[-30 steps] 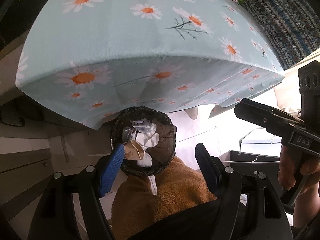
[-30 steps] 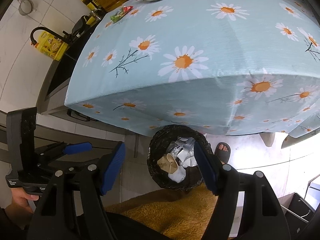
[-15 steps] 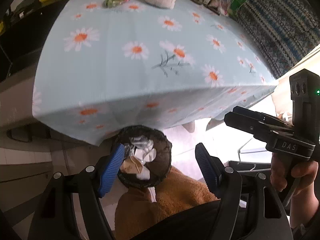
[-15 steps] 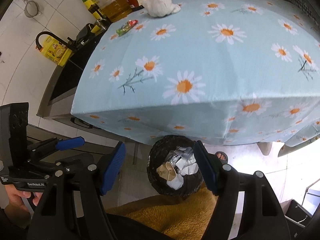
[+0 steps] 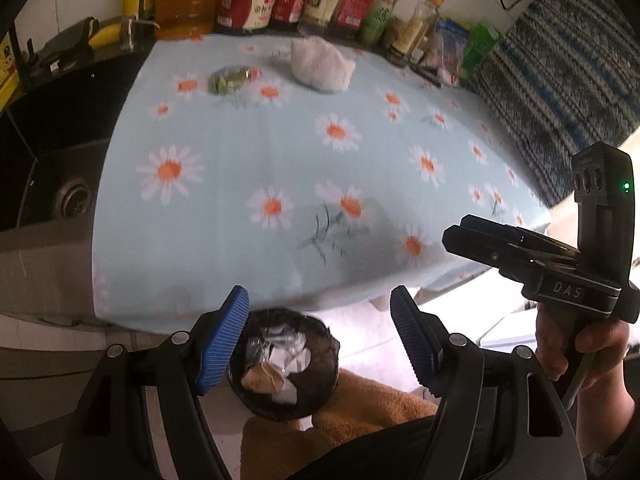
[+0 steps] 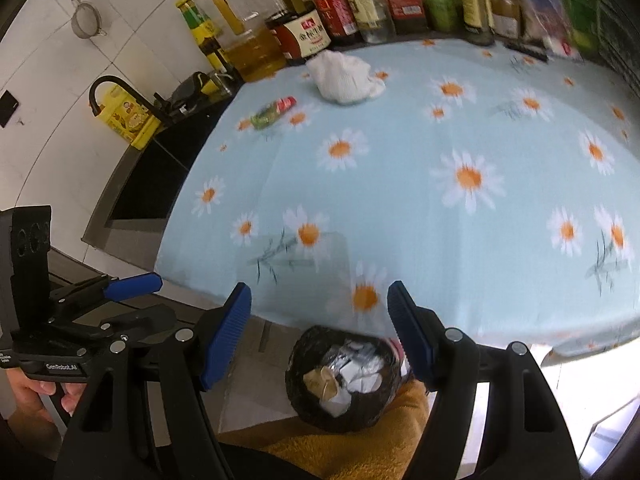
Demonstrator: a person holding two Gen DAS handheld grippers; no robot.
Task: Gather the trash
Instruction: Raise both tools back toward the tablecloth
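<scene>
Two items left on the daisy tablecloth [image 6: 400, 184], upper frame: white crumpled wad [image 6: 344, 76], green-red wrapper [image 6: 272, 113]. Trash bin [image 6: 344, 380], lower centre, already holds scraps. Left gripper [image 5: 318, 340] and right gripper [image 6: 318, 338]: jaws wide, empty.

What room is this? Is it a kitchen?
Most likely a home kitchen. A dark sink with a drain sits beside the table with the daisy tablecloth, sauce and oil bottles line the tiled wall, and a strainer hangs on it.
</scene>
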